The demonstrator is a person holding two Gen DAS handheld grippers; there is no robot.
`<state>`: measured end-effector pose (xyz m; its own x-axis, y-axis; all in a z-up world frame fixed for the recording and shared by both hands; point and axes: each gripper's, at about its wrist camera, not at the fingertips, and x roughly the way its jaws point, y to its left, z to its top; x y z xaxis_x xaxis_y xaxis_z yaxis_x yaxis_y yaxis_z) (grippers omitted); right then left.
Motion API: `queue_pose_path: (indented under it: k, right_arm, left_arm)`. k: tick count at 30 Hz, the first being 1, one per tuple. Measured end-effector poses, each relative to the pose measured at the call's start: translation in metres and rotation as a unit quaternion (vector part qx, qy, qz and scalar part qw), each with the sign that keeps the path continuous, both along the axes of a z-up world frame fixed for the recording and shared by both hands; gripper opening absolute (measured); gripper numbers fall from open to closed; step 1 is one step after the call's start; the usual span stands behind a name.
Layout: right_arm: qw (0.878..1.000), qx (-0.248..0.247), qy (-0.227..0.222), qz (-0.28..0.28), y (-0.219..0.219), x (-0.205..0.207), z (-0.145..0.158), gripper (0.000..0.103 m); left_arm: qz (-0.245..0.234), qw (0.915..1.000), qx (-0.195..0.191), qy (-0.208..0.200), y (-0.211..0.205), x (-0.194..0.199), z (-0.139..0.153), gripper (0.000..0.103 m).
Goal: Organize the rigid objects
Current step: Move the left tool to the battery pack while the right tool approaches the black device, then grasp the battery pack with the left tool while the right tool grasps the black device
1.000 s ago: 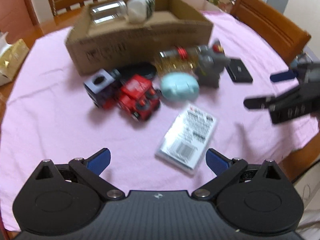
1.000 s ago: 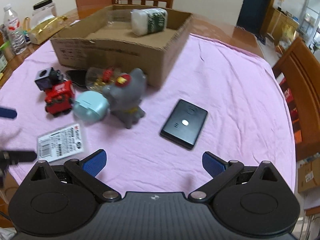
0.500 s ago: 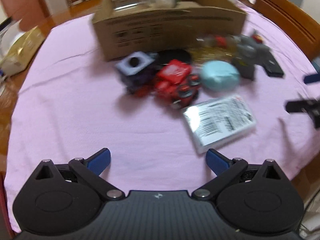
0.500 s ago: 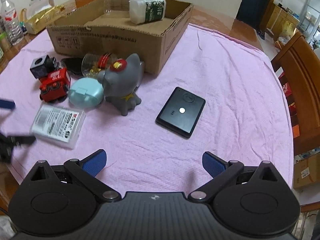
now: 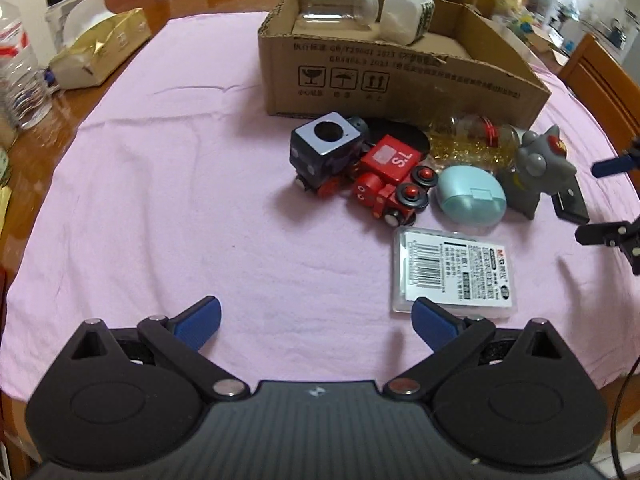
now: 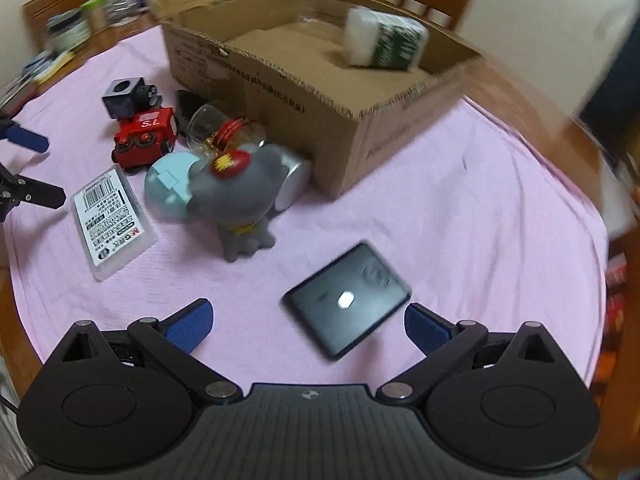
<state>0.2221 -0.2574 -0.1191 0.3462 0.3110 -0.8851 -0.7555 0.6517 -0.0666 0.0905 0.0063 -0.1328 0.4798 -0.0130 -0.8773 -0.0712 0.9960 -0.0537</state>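
A cardboard box on the pink cloth holds a clear jar and a white carton. In front of it lie a dark cube toy, a red toy train, a glass jar with gold beads, a teal case, a grey figurine and a clear labelled packet. My left gripper is open and empty, near the packet. My right gripper is open and empty, just above a black device.
A gold bag and water bottles stand at the table's left edge. Wooden chairs ring the table. Bottles and jars stand at the back left in the right wrist view. The pink cloth covers the table.
My left gripper has swung left, so the objects now sit to its right. My right gripper has moved forward and right toward the black device, which now lies between its fingers.
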Motion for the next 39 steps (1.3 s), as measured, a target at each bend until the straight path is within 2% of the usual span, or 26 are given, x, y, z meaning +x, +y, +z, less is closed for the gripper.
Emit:
queue_pose_path:
  k: [6, 11, 13, 18, 22, 27, 33, 39]
  right_arm:
    - [0.996, -0.001, 0.027, 0.081, 0.009, 0.037, -0.010, 0.103]
    - [0.992, 0.004, 0.076, 0.097, 0.016, 0.052, -0.021, 0.103]
    - [0.992, 0.004, 0.076, 0.101, 0.017, 0.048, -0.021, 0.103]
    - [0.992, 0.005, 0.083, 0.091, 0.017, 0.025, -0.019, 0.103]
    - [0.995, -0.022, 0.066, 0.071, 0.026, -0.005, -0.021, 0.103]
    - [0.996, -0.020, 0.060, 0.058, 0.032, -0.035, -0.019, 0.103]
    - [0.998, -0.015, 0.057, 0.033, 0.033, -0.039, -0.019, 0.103]
    - [0.998, -0.019, 0.061, 0.020, 0.036, -0.033, -0.021, 0.103]
  left_arm:
    - [0.028, 0.9996, 0.003, -0.003, -0.015, -0.005, 0.005, 0.101]
    - [0.023, 0.9997, 0.011, -0.001, -0.023, -0.008, 0.009, 0.101]
    - [0.019, 0.9997, 0.017, -0.006, -0.025, -0.010, 0.011, 0.101]
    - [-0.001, 0.9999, 0.005, -0.011, -0.029, -0.007, 0.013, 0.101]
    - [-0.027, 0.9996, 0.006, -0.012, -0.038, -0.002, 0.010, 0.101]
    - [-0.056, 0.9983, -0.003, -0.016, -0.051, 0.009, 0.008, 0.101]
    - [-0.086, 0.9961, 0.001, -0.018, -0.071, 0.022, 0.003, 0.101]
    - [-0.086, 0.9962, 0.012, -0.006, -0.083, 0.034, -0.012, 0.101]
